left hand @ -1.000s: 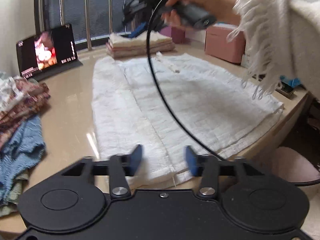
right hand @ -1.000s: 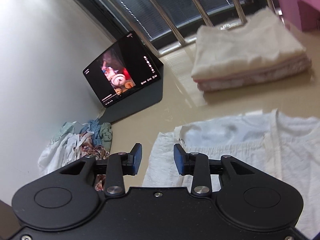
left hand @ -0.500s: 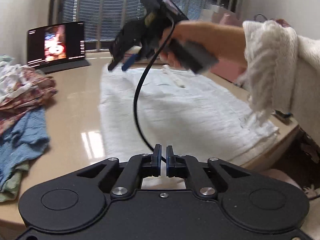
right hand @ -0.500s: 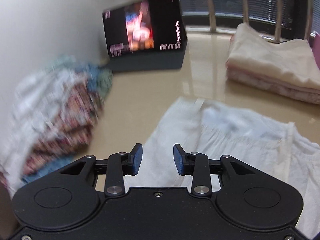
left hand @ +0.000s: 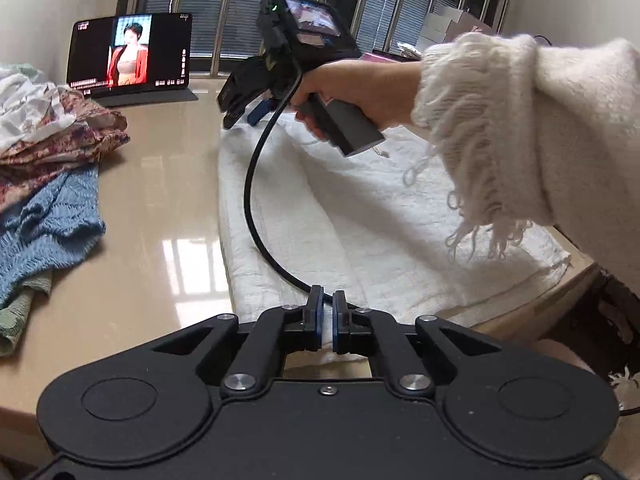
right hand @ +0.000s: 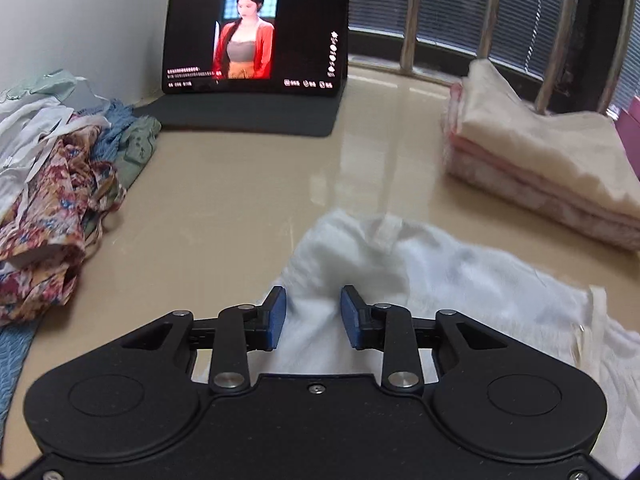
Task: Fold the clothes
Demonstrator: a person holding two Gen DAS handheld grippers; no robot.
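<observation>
Step in hand: gripping two ends of the white garment (left hand: 360, 216) spread on the bench (left hand: 160, 216), apparently ahead of a fold.
Left gripper (left hand: 324, 316): jaws closed on the near hem of the white garment, white cloth showing between the pads.
Right gripper (right hand: 313, 314): jaws part open and opening, hanging over the far corner of the garment (right hand: 400, 264), cloth showing between the pads but not pinched.
Right hand (left hand: 356, 88): seen from the left wrist at about 12 o'clock, holding its gripper nose-down over the far edge; black cable (left hand: 256, 184) trailing across the cloth.
Next move, as a judgement: lowering onto the far corner and closing there, then lifting both ends together.
Garment look: white, thin, crinkled, lying flat with a lengthwise crease; far corner slightly rumpled and blurred.
Garment place: middle of the bench, running from 6 o'clock to 12 o'clock in the left wrist view.
Nearby: folded stack (right hand: 540, 168) at 2 o'clock in the right wrist view, unfolded pile (right hand: 56, 200) at 9 o'clock, tablet (right hand: 256, 32) at 12 o'clock.
</observation>
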